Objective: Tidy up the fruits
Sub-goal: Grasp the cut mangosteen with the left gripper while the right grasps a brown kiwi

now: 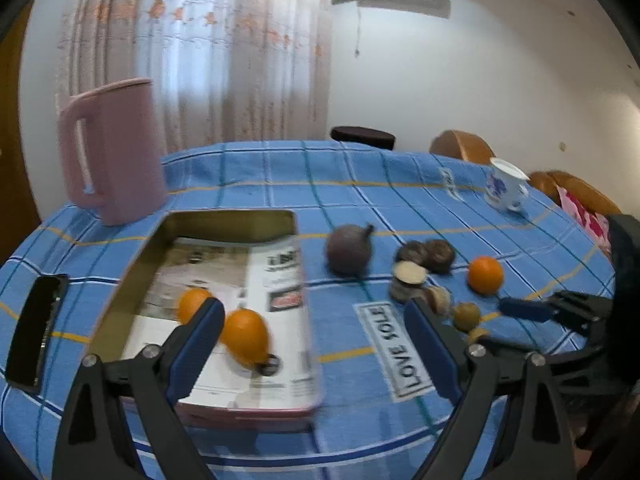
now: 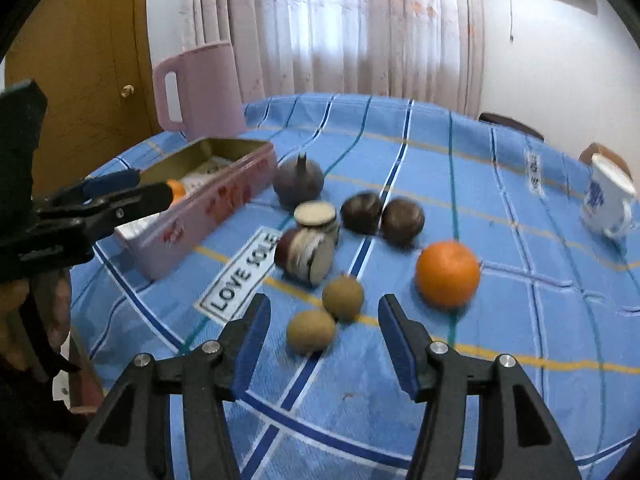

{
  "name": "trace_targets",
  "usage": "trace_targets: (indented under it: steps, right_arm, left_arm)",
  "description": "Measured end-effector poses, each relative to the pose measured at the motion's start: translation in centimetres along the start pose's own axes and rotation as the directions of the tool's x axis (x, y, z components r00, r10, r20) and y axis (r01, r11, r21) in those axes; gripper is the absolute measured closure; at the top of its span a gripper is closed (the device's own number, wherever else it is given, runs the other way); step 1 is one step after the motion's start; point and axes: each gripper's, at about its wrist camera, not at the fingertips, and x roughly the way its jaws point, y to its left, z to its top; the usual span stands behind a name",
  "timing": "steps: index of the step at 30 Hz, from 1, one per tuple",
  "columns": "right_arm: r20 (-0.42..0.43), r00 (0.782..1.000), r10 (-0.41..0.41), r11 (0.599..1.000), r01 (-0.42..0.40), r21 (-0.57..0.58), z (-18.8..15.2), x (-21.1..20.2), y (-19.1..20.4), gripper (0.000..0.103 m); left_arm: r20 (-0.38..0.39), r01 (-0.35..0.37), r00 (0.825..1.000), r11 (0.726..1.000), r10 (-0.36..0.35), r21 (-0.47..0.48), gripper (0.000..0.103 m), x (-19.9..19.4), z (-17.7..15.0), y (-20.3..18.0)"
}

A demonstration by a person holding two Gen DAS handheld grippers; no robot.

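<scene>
Beside the tin (image 1: 224, 220), a pitcher (image 1: 116, 148) and phone (image 1: 36, 328) crowd the desk (image 1: 360, 184). Left hand-held gripper (image 1: 312, 316) gapes empty; right hand-held gripper (image 2: 324, 320), spread, frames two kiwis (image 2: 311, 330).

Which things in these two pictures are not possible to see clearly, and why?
- Left wrist view: one orange in the tin is partly hidden by a finger of the left tongs.
- Left wrist view: newspaper print is blurred, unreadable.
- Right wrist view: small jars have blurred labels.
- Right wrist view: the tin's wall hides most of its contents.
</scene>
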Motion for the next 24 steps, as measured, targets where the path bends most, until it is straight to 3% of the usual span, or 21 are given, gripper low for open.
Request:
trace_targets:
  steps: [2,3,10,15,18,21,24]
  right_arm:
    - [-0.021,1.0,0.022,1.0,-0.022,0.003,-0.2,0.9,0.2,0.049]
    - [-0.032,0.999,0.019,1.0,-0.019,-0.002,-0.2,1.2,0.3,0.059]
    - [-0.074,0.997,0.036,0.999,-0.037,-0.006,-0.4,1.7,0.1,0.074]
    - [-0.004,1.0,0.024,1.0,-0.024,0.016,-0.8,0.1,-0.7,0.074]
    - [0.044,0.999,-0.024,0.998,0.021,0.057,-0.3,-0.9,-2.2,0.074]
    - [0.075,0.994,-0.081,0.994,0.075,0.084,0.4,-1.5,-3.5,0.074]
    - [0.09,0.99,-0.112,0.989,0.102,0.106,0.8,-1.7,-4.2,0.074]
  left_arm:
    - [-0.006,0.005,1.0,1.0,-0.005,0.023,0.009,0.2,-0.1,-1.0]
    - [-0.007,0.006,1.0,1.0,-0.006,0.03,0.009,0.2,-0.1,-1.4]
    - [-0.031,0.041,0.999,0.997,-0.04,0.058,0.009,1.5,-0.1,-3.6]
    - [-0.049,0.058,0.997,0.997,-0.055,0.056,0.01,2.2,0.0,-4.1]
    - [-0.06,0.069,0.996,0.996,-0.066,0.049,0.013,2.8,0.3,-4.7]
    - [-0.078,0.087,0.994,0.994,-0.081,0.065,0.022,3.6,0.6,-5.9]
    - [-0.121,0.104,0.988,0.991,-0.093,0.08,0.038,5.0,0.7,-7.0]
